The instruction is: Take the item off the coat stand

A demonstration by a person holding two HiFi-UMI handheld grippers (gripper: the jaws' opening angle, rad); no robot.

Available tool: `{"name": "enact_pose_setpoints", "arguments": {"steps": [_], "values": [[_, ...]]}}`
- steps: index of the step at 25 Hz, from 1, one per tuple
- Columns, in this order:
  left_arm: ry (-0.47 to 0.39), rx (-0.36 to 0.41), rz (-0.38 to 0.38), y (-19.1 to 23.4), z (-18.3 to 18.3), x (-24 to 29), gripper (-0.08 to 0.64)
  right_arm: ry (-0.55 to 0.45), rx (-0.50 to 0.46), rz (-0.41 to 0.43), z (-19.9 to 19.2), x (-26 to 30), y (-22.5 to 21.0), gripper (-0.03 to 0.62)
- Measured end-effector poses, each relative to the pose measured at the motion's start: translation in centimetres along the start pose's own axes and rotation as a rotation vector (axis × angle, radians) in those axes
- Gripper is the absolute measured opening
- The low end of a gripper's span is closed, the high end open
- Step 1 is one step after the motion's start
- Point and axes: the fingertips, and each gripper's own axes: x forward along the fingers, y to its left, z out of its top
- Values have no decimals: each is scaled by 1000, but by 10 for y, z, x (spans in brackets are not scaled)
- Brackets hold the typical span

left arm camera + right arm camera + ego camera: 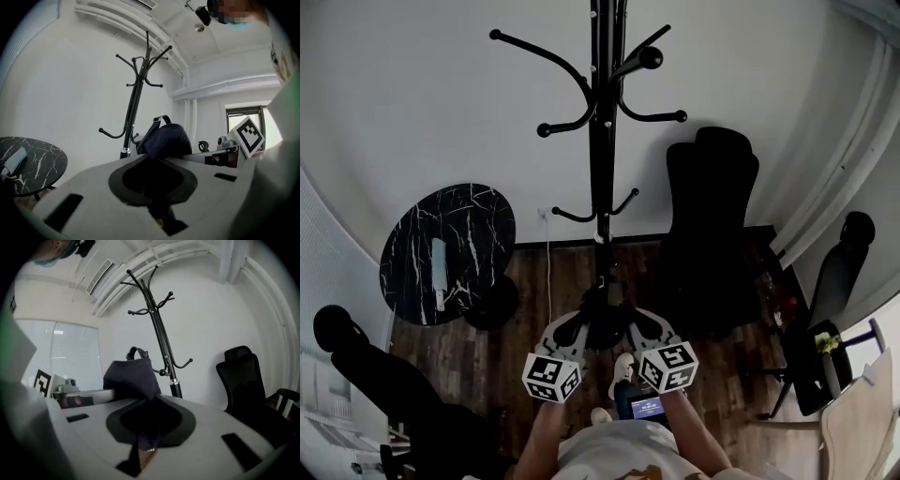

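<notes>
Dark wood floor (722, 375) meets white walls, with a round black marble table (448, 251) at the left and a black office chair (711, 202) by the one black coat stand (602, 122). The left gripper (572, 330) and the right gripper (645, 326) each have their jaws nearly together, pinching fabric of the one dark bag (606, 323). The bag hangs between the two grippers, low before the stand's pole.

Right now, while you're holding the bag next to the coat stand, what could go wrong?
The bag hangs from just a pinch of cloth in the left gripper and the right gripper, so it might slip. Its top loop looks close to a low hook on the coat stand and might snag. The black chair stands nearby and could get bumped.
</notes>
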Motion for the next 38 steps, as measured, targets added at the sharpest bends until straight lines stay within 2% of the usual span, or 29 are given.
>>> {"name": "enact_pose_setpoints", "arguments": {"steps": [7,16,32,38], "values": [[-8,-6,6,-16,-2,-15,34,-23,45,13,-5,-19,7,37],[15,-33,86,-31,-18,-40,34,39,3,56,-23,-35,17,35],[-9,-2,166,-116,-6,-107,34,17,-20,127,-20,-138,47,35],[-23,14,180,-149,-12,-139,34,11,-42,139,-28,-178,62,35]]}}
